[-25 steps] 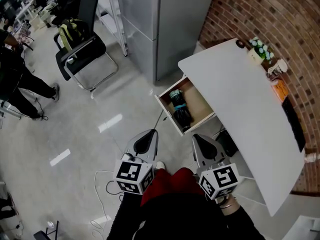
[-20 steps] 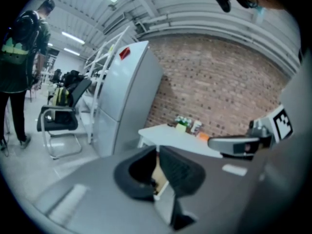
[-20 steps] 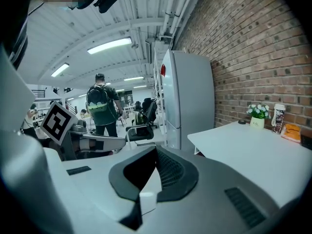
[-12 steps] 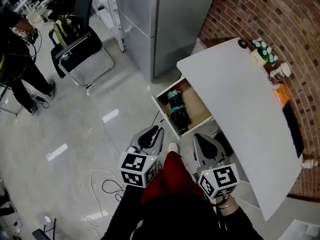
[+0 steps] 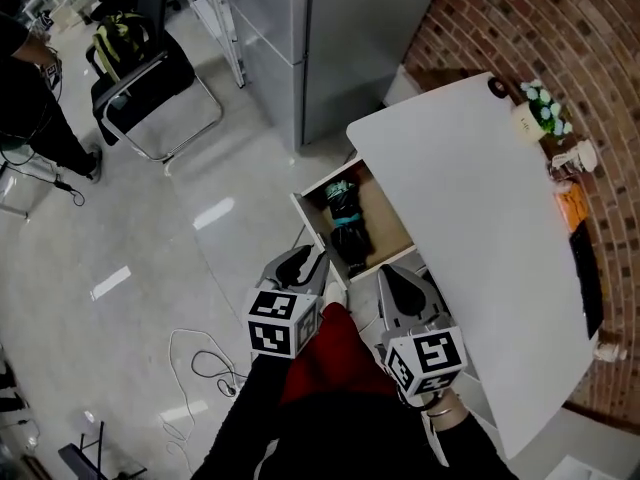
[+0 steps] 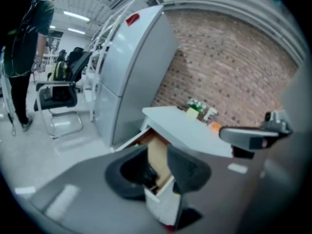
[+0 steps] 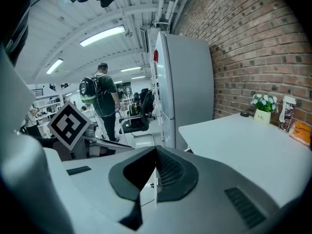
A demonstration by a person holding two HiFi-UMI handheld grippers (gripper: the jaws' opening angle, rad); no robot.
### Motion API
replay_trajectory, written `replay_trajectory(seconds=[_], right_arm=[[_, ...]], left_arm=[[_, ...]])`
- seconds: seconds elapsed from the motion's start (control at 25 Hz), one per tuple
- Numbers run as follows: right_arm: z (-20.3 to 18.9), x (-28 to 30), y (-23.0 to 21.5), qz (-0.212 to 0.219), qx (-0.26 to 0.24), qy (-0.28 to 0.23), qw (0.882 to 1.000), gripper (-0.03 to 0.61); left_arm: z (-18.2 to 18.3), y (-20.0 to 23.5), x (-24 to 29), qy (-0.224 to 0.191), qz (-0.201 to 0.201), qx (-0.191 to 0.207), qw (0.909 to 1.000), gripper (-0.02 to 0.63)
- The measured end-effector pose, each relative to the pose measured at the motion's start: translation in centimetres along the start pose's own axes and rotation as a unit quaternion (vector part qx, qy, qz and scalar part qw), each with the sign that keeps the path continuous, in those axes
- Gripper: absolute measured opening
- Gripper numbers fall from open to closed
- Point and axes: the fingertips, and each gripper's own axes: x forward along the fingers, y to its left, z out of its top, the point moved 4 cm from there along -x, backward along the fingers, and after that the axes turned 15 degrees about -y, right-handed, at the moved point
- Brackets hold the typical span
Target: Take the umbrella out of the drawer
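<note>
The white table [image 5: 470,198] fills the right of the head view, and its drawer [image 5: 310,230] is pulled open toward the left. The left gripper [image 6: 156,165] is near the drawer's front. Its jaws have just been opening and stand partly apart with nothing between them. The right gripper [image 7: 156,152], just right of it, has its fingertips together and holds nothing. The folded black umbrella [image 5: 348,226] with a teal band lies inside the drawer, untouched.

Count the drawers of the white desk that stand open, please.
1. The open drawer sticks out from under the white desk, at the side towards the grey cabinet, and holds a dark folded umbrella. Closed drawers may be hidden under the desktop.
</note>
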Motion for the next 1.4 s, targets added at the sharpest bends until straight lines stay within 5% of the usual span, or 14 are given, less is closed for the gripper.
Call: replay_trajectory(seconds=[0.72,1.4], right_arm=[[-5.1,6.4,-4.1,0.038,0.012,0.087,0.995,0.002],[-10.9,9.7,-6.1,0.034,0.018,0.17,0.985,0.002]], left_arm=[[-6.3,3.7,11.5,0.101,0.078,-0.101,0.9867,0.232],[-11.3,6.0,18.1,0.148,0.098,-0.14,0.9741,0.278]])
